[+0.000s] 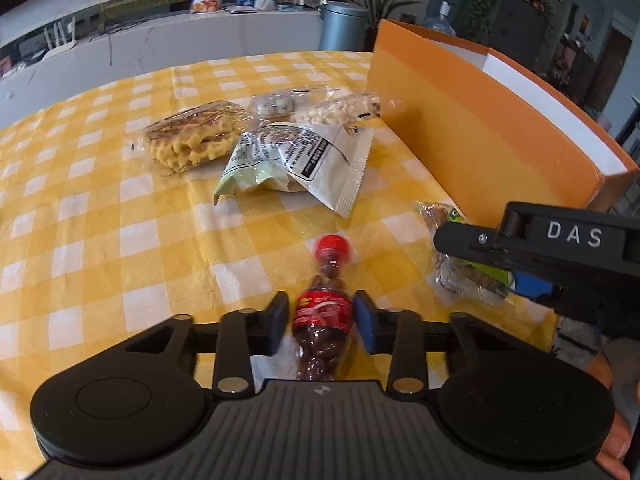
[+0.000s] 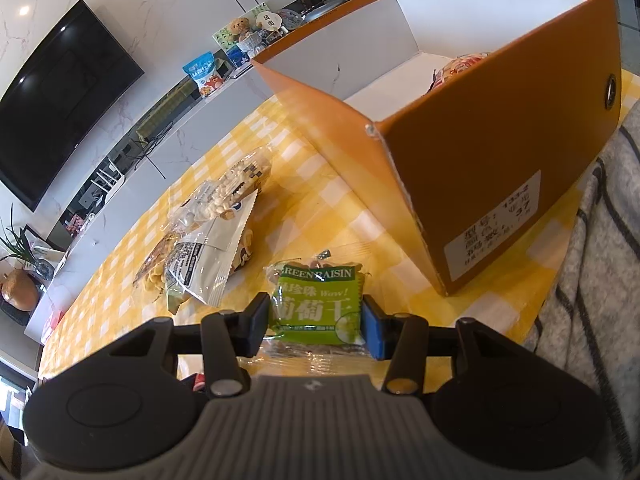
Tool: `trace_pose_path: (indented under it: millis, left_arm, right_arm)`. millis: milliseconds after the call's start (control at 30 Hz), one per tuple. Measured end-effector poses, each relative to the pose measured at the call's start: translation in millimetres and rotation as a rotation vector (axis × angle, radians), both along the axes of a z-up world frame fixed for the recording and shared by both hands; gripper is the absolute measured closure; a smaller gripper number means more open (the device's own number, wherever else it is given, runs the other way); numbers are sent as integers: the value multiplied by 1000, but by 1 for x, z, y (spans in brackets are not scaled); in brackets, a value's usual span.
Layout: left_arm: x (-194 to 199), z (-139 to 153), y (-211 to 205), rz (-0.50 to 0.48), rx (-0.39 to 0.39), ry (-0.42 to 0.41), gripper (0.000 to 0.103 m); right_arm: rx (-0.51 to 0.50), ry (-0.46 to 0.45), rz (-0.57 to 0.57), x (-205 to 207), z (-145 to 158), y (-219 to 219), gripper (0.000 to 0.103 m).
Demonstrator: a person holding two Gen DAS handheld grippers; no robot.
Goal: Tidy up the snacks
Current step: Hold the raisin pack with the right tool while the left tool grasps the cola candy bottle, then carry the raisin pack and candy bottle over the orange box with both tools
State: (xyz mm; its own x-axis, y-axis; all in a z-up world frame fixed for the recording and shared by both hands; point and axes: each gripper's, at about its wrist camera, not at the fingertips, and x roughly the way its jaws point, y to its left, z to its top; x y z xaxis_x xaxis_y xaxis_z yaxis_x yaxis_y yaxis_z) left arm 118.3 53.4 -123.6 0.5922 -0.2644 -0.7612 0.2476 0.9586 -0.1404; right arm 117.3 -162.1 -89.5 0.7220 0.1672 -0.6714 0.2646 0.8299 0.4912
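Left wrist view shows the left gripper (image 1: 323, 320) with its jaws drawn narrow around a small cola-bottle-shaped clear packet of dark candies with a red cap (image 1: 324, 312). The pads sit at the packet's label on both sides, though blur leaves it unclear whether they press firmly. The packet appears to lie on the yellow-and-white checked bench (image 1: 100, 240), cap pointing away.

Right wrist view shows the right gripper (image 2: 314, 326) with its jaws closed partway on a green raisin packet in clear wrap (image 2: 316, 304), both pads against its edges, just beside the orange cardboard box with a white lining (image 2: 480, 168). One packet already lies inside the box.

Both hands seem to be at the grasping step. Next, each packet needs lifting clear over the box's tall wall and setting down inside. A wrapped waffle (image 1: 192, 136), a white crinkled pouch (image 1: 296, 160) and a clear bag of puffed pieces (image 1: 340, 108) wait farther along the bench.
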Motion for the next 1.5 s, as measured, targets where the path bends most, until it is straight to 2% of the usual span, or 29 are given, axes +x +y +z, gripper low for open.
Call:
trace_pose_path:
  millis: [167,233,333,433,600,800,900,1033,1233,1400,1500]
  left_arm:
    - [-3,3,5,53,-20,24,69]
    - [-6,7,8,66,-38,27,69]
    - [-9,18,12,82,-68,17,69]
    - [-15,33,16,104,-101,-12,69]
    - [-27,59,12,119,-119,-87,69]
    - [-32,78,2,116,-157,-133,69]
    - [-31,92,-3,103,-201,-171,69]
    - [-25,110,-10,84,-288,-214,69]
    - [-1,124,-31,58,-372,-263,69]
    - [30,108,-45,31,-500,-177,69]
    - [44,97,-54,0,-521,-148,69]
  right_arm:
    - [25,-4,18,1,2,-2,56]
    - [-10,-19,35,0,6,0,56]
    - [-74,-81,29,-7,16,4,56]
    - [-96,-146,30,-13,27,3,56]
    - [-35,-205,26,-20,39,-11,56]
    - [27,-281,9,-26,56,-27,56]
    - [92,-345,-2,-31,65,-37,56]
    - [89,-419,-35,-33,83,-55,56]
    - [52,-422,-183,-21,94,-119,56]
    - [39,-348,-276,-10,83,-155,56]
    - [48,-300,-284,-2,75,-160,56]
